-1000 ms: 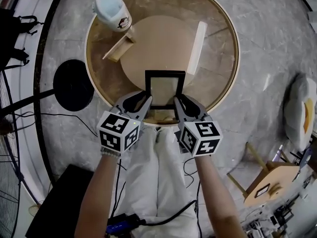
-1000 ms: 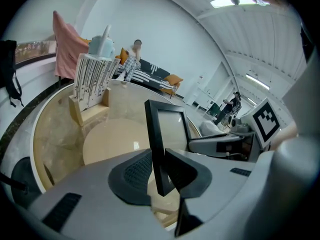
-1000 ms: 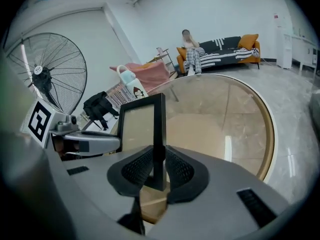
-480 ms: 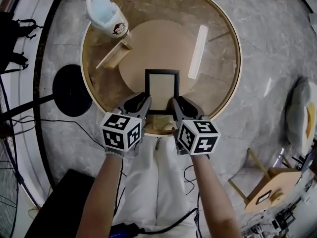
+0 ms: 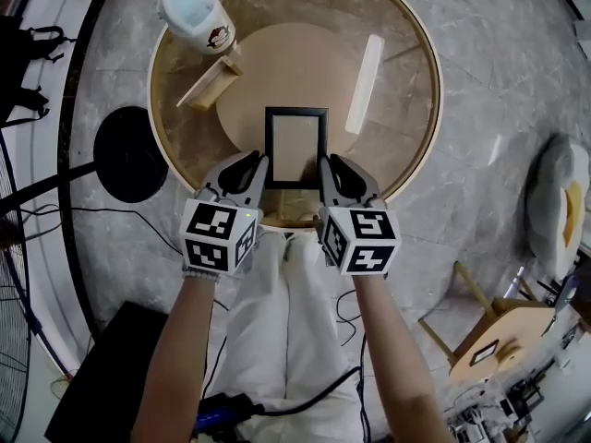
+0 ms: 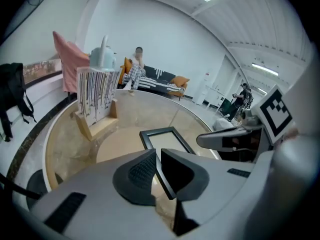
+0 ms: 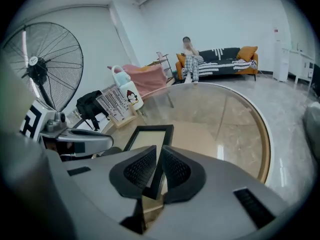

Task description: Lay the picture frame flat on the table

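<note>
Picture frame (image 5: 295, 148) shifted toward 12 o'clock over table (image 5: 406, 146); jaws just closed in. Left gripper (image 5: 251, 166) pinches 9 o'clock rail, right gripper (image 5: 331, 169) 3 o'clock rail.

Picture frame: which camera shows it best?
Head view: it shows the whole picture frame from above, all four sides. Each gripper view shows it foreshortened, its near edge hidden by jaws that have just been closing on it.

Picture frame (image 5: 295, 148): slim black border round a pale beige panel, rectangular. Just above centre of the head view, long sides running up the picture, over the round table (image 5: 406, 109). Tipped back almost flat; unclear whether far edge touches.
</note>
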A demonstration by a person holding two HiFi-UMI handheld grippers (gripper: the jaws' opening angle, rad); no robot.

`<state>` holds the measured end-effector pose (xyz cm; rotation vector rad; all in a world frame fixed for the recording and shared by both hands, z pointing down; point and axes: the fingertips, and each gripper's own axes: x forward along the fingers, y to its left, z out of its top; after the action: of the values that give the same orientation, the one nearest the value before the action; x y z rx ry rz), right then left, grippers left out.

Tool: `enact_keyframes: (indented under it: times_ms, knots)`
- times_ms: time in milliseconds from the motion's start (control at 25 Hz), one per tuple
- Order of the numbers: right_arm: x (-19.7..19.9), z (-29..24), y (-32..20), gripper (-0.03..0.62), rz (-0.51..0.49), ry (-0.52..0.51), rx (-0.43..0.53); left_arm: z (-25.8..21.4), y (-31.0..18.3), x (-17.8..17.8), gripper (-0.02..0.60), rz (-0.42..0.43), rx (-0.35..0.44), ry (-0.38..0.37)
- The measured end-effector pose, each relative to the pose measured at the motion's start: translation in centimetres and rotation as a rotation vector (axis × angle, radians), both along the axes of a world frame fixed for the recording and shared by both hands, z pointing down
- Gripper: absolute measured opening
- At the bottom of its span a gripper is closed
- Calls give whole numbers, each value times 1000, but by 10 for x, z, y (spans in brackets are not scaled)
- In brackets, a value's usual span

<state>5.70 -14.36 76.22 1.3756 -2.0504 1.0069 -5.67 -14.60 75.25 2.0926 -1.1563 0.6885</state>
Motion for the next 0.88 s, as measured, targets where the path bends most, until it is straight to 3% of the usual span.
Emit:
enact_keyframes:
  times_ms: [480,880]
  knots:
    - [-5,-139,6,39,-101,32,187,-150,9,14,17,55,167,74]
    - [3,-282,0,37,-97,48,376,-294,11,23,17,100,346,92]
